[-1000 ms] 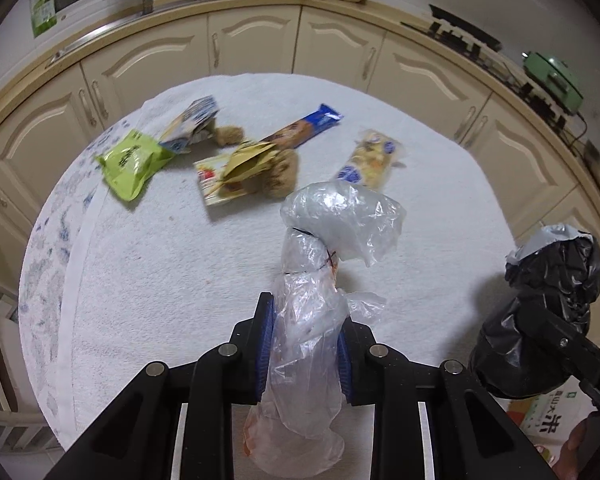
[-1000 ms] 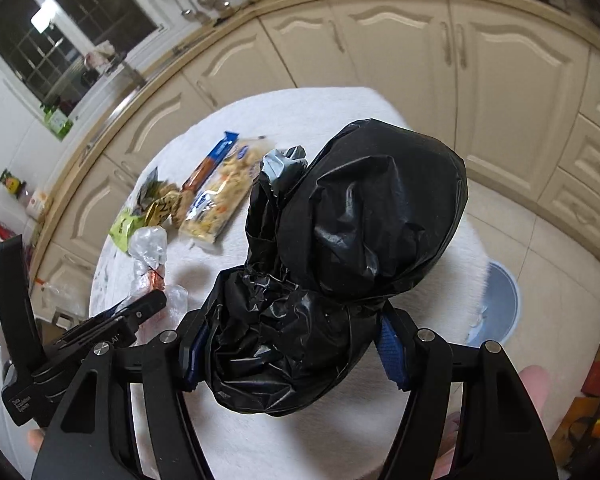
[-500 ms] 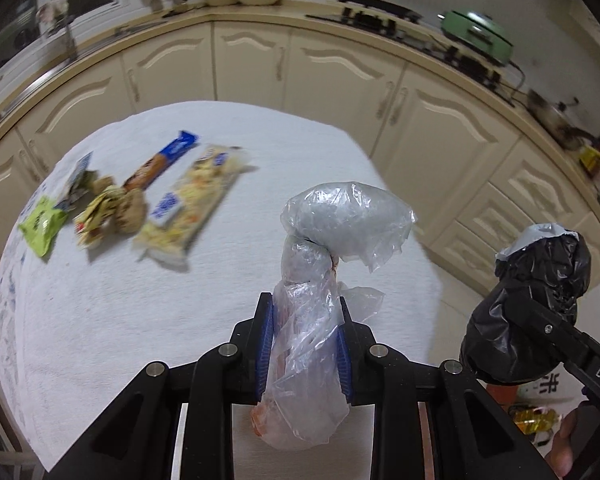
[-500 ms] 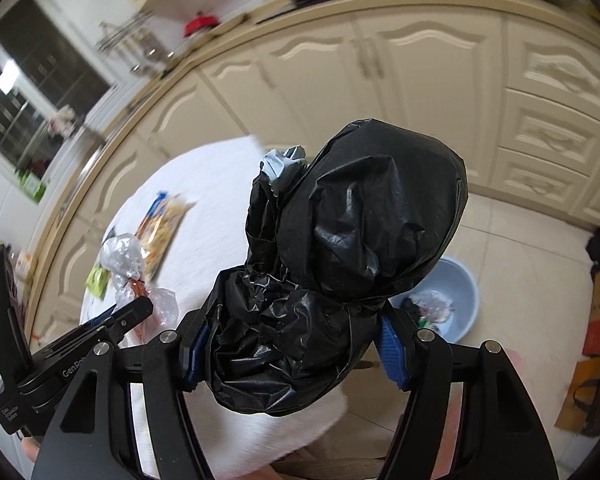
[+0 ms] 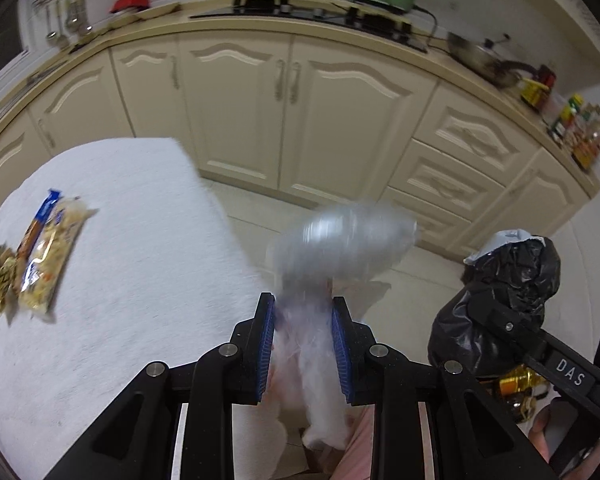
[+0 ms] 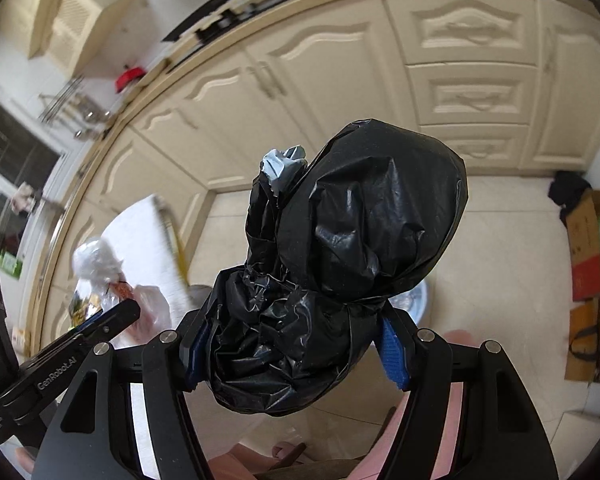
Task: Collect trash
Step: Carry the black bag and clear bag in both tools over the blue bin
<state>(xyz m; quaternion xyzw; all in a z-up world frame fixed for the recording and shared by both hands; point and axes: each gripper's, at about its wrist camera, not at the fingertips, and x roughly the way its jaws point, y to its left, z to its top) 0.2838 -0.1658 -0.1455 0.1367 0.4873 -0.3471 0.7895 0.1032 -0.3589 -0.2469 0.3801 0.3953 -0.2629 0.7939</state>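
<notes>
Left gripper (image 5: 302,334): jaws clamped on the neck of the clear plastic bag (image 5: 340,244); I hold it low on the neck so the bulb stands past the fingertips and nothing spills; bag blurred by motion.
Right gripper (image 6: 296,344): jaws pinched on the black trash bag (image 6: 340,264), a grey scrap showing at its top; same grip, same reason I judge.
Bench (image 5: 132,280): white cloth, now at the left of the left view; wrappers (image 5: 40,248) lie at its far left edge, not collected.
Change from a second ago: I have swung both grippers right, off the bench; the cabinets (image 5: 300,120) and floor fill the views; both grips unchanged.
Blue basin (image 6: 414,300): on the floor just behind the black bag, mostly hidden; likely the drop point, my judgement only.
Next: lower both bags over the basin, then return for the wrappers.
</notes>
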